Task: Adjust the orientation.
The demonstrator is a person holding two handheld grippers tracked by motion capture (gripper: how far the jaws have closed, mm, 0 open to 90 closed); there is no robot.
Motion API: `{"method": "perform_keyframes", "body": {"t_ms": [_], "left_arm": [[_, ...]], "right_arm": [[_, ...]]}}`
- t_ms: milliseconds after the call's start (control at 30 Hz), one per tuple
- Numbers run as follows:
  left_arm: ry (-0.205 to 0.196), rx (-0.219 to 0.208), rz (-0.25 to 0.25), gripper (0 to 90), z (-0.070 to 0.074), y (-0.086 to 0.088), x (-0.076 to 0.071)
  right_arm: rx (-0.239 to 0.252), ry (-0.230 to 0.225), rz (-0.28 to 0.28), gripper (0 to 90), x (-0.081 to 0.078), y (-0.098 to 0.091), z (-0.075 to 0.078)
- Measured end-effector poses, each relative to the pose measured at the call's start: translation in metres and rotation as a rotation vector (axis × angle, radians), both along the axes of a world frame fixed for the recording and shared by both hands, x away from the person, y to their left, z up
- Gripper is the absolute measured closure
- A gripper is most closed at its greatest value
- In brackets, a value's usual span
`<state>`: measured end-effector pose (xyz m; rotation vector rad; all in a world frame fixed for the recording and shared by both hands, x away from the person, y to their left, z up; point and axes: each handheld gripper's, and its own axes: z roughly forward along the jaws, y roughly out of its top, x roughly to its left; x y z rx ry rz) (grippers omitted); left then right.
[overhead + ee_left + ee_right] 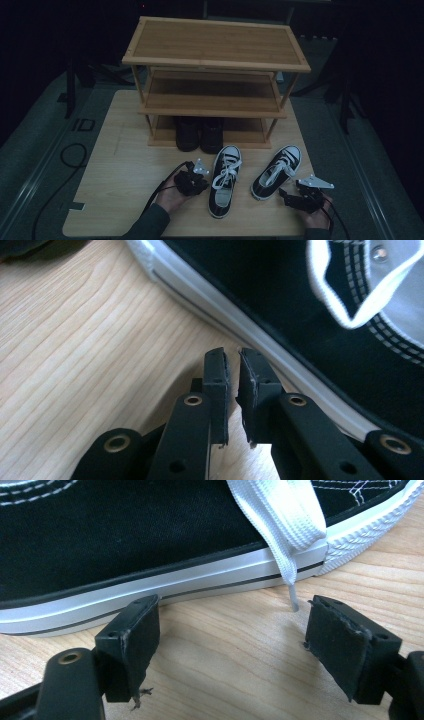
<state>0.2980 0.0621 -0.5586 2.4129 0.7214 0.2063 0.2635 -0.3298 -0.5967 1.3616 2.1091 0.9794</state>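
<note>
Light wood table [125, 165] on grey floor [40, 135], a three-tier bamboo rack [215, 45] standing at its far half. Dark shoes [200, 134] sit side by side on the rack's bottom tier; upper tiers bare. Two black-and-white sneakers lie on the table in front of the rack, toes pointing to it: left sneaker [225, 181] near the middle, right sneaker [276, 171] angled to its right, apart from it; a black cable [70, 155] loops on the floor at left.

The high view is dim and murky — its surroundings fall into near black. Both gripper views are brighter and evenly lit, with softly blurred close edges — no glare.
</note>
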Motion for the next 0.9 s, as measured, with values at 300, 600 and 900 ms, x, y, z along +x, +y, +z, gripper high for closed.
{"method": "perform_keyframes", "body": {"t_ms": [300, 600, 900], "left_arm": [[-0.023, 0.020, 0.009, 86.3, 0.000, -0.006, -0.001], [-0.039, 0.031, 0.017, 88.0, -0.001, -0.011, -0.001], [-0.052, 0.038, 0.007, 88.2, -0.001, -0.020, -0.001]], "right_arm": [[0.000, 0.000, 0.000, 21.3, 0.000, 0.000, 0.000], [0.000, 0.000, 0.000, 21.4, 0.000, 0.000, 0.000], [0.000, 0.000, 0.000, 21.4, 0.000, 0.000, 0.000]]}}
